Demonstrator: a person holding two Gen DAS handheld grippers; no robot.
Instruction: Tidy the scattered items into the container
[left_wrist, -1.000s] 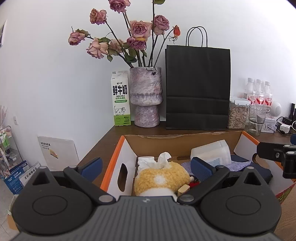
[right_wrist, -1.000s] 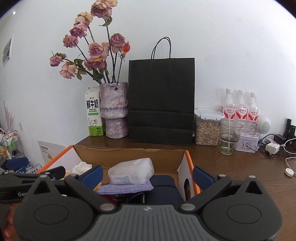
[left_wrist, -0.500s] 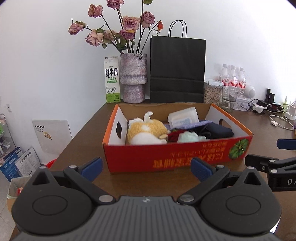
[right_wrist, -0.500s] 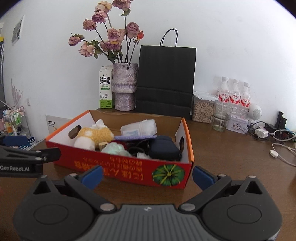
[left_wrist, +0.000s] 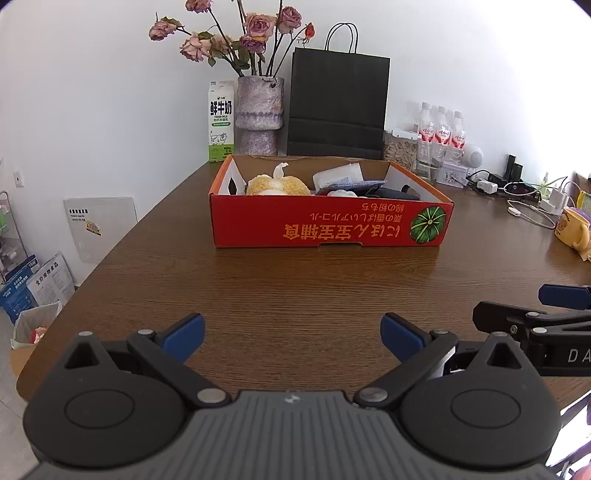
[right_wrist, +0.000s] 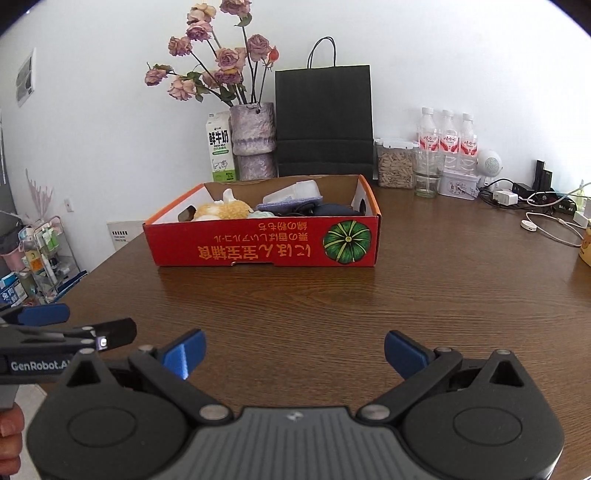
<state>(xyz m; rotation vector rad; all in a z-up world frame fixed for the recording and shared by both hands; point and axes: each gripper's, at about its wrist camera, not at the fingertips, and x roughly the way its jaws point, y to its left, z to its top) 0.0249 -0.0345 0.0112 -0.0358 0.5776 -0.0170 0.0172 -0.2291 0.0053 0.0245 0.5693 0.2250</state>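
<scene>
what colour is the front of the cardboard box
Red, with orange lettering and a green pumpkin picture; the cardboard box shows best in the right wrist view.

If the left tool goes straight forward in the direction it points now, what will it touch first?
Probably the red front wall of the cardboard box. The left tool is open and empty, with only bare table between them. Its height is unclear, so it might pass over the rim.
</scene>
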